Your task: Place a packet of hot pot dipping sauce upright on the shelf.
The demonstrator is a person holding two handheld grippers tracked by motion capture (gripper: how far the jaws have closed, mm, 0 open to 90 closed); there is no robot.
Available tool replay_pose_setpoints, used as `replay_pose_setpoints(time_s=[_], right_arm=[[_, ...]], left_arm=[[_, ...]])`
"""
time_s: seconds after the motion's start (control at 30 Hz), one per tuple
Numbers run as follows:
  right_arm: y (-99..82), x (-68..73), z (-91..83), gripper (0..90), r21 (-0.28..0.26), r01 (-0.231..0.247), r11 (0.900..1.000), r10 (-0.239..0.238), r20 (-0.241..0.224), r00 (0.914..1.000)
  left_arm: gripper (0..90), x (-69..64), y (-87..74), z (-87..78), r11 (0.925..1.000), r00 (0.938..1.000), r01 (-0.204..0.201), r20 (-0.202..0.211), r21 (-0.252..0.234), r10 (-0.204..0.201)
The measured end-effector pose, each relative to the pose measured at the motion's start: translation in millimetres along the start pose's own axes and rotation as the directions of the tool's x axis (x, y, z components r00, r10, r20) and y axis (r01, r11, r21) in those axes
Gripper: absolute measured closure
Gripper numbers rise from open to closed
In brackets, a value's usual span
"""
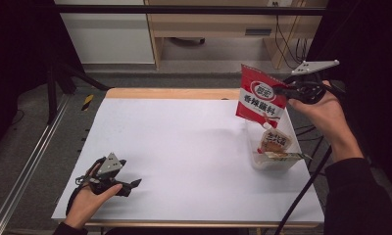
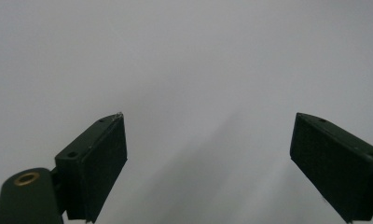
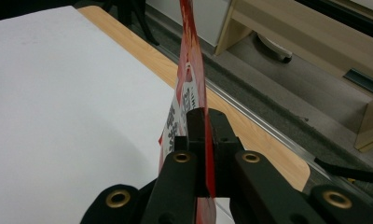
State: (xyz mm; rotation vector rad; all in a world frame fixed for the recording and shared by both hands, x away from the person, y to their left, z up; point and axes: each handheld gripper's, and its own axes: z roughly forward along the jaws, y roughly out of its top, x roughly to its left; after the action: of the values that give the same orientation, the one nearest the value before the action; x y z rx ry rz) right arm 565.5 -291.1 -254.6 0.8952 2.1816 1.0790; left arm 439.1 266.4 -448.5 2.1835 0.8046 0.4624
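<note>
Clearly the red packet (image 1: 260, 95) hangs in the air at the upper right of the high view, above the clear tub (image 1: 274, 155) that sits on the white surface (image 1: 184, 152) with two other packets (image 1: 275, 141) in it. The right tool (image 1: 281, 89) is clamped on the packet's right edge, its jaws pressed together on the thin film, as the right gripper view shows (image 3: 194, 84). That pinch sits at one edge only, so I judge the packet could swing or twist, and slip out if the hand jerks. Lowered carelessly, its bottom corner could catch the tub's rim and tip the light tub, or knock out the packets inside. The left tool (image 1: 128, 186) rests at the lower left, jaws apart and empty, too far off to steady the tub.
</note>
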Motion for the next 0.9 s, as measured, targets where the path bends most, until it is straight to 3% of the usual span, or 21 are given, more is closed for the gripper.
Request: replay_pose_setpoints(time_s=[0.47, 0.9], right_arm=[[-26.5, -13.9, -6.3, 89.7, 0.032, -0.052, 0.9981, 0.052, 0.023, 0.9984], [-56.1, -18.0, 14.9, 89.7, 0.047, -0.108, 0.9931, 0.107, 0.025, 0.994]], left_arm=[[10.8, -0.7, 0.2, 1.3, 1.0, 1.0, 0.0, 0.001, 0.001, 0.0], [10.8, -0.7, -0.5, 2.4, 1.0, 1.0, -0.002, 0.002, 0.008, 0.002]])
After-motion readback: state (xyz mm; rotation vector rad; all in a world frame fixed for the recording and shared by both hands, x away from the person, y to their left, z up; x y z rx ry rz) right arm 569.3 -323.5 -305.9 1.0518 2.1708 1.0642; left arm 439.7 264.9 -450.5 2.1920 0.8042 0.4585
